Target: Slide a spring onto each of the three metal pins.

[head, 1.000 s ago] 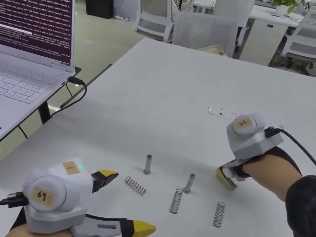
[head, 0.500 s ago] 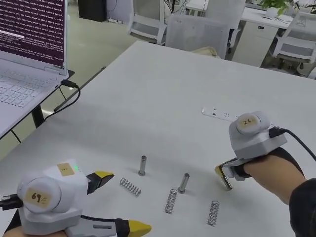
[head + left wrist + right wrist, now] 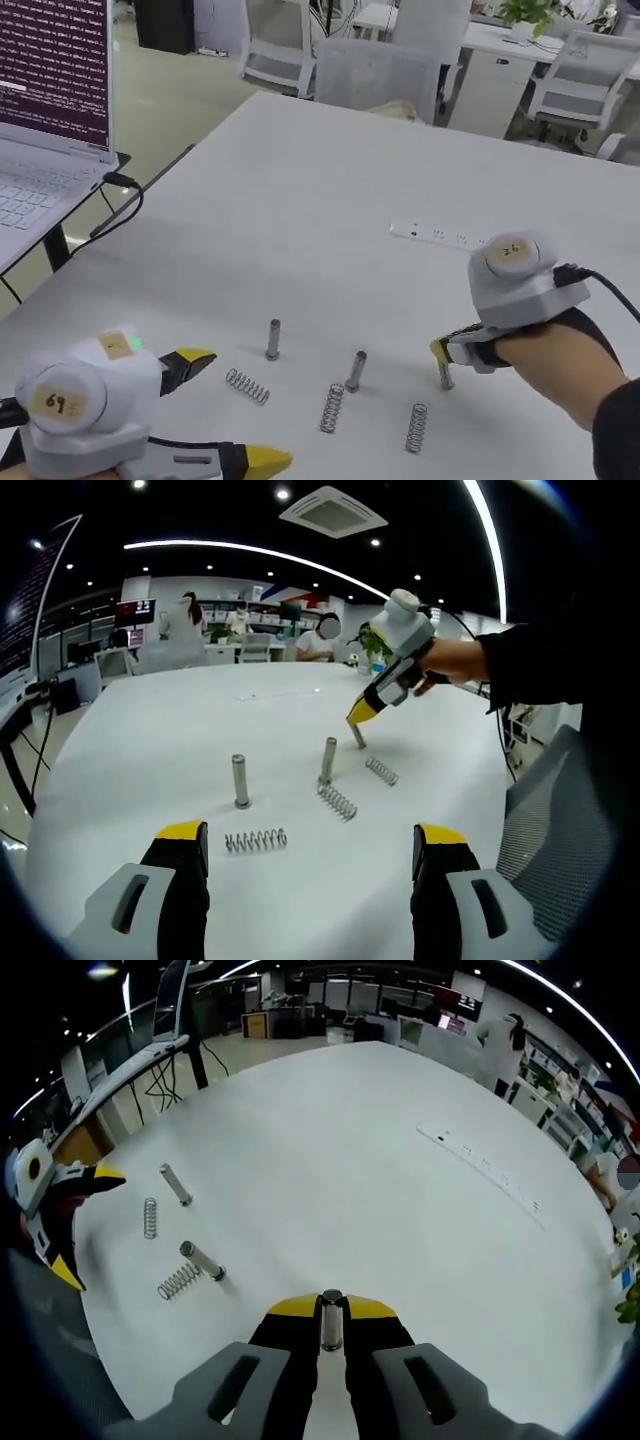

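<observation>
Nearest, at near left: found left gripper (image 3: 243, 408) spread wide and empty, poised above the desk (image 3: 300, 180) and aimed toward the left spring (image 3: 247, 386). Just beyond, logged three springs lying flat in a loose row: left, middle spring (image 3: 331, 408), right spring (image 3: 416, 427); none on a pin. Slightly farther, recorded two pins standing upright, left pin (image 3: 273, 339) and middle pin (image 3: 355, 371), each close beside a spring. At right, level with these, observed right gripper (image 3: 441, 352) clamped on the third pin (image 3: 331, 1325). Against a second ago: third pin brought from a clear slant to nearly upright and lowered toward the desk; contact of its foot not determinable. Springs and standing pins unchanged relative to one another; left gripper as wide as before. Judged as placement of the last pin beside the other two, with threading not yet begun and all three springs outstanding. Farther back, noted a power strip (image 3: 440, 236) flat on the desk; far left, an open laptop (image 3: 40, 120).
</observation>
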Action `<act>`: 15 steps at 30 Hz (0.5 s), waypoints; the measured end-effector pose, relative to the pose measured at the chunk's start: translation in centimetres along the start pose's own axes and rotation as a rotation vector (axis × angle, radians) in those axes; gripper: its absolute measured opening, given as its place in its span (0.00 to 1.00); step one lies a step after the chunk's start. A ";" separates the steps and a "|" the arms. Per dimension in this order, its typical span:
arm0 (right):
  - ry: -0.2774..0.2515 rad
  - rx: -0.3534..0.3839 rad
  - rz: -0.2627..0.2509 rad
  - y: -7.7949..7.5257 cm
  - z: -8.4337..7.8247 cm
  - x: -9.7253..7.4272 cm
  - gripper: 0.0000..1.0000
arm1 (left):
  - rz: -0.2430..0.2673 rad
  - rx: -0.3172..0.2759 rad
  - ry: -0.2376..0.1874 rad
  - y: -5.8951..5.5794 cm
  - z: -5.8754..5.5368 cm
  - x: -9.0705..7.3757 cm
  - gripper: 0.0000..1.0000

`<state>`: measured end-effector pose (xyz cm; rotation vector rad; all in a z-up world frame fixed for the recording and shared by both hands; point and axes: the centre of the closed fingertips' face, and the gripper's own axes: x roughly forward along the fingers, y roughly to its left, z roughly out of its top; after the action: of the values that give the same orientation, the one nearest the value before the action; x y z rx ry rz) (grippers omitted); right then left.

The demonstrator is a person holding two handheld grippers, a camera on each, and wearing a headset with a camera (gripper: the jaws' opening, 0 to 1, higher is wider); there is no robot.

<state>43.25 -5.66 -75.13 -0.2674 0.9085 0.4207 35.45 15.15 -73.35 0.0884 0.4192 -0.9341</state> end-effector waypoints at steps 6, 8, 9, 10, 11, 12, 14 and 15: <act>-0.012 0.013 -0.001 0.1 -0.5 -0.6 0.05 | -0.007 0.016 -0.003 -0.2 0.5 0.2 0.81; -0.016 0.020 -0.001 0.1 -0.7 -0.8 0.05 | -0.009 0.020 -0.004 -0.3 0.7 0.2 0.81; -0.018 0.022 0.000 0.1 -0.8 -0.9 0.05 | -0.010 0.022 -0.004 -0.4 0.8 0.3 0.81; -0.020 0.023 0.001 0.1 -0.9 -1.0 0.05 | -0.010 0.023 -0.004 -0.4 0.8 0.3 0.81; -0.021 0.023 0.000 0.1 -1.0 -1.1 0.05 | -0.010 0.024 -0.004 -0.4 0.8 0.3 0.81; -0.023 0.024 0.000 0.2 -1.1 -1.3 0.05 | -0.010 0.025 -0.005 -0.4 0.8 0.3 0.81; -0.031 0.025 -0.002 0.3 -1.3 -1.5 0.05 | -0.010 0.028 -0.005 -0.4 0.9 0.3 0.81; -0.032 0.026 -0.002 0.3 -1.3 -1.6 0.05 | -0.009 0.028 -0.005 -0.4 0.9 0.2 0.81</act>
<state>41.34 -6.27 -74.67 -0.2375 0.8815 0.4097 35.54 14.49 -72.56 0.1098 0.4027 -0.9493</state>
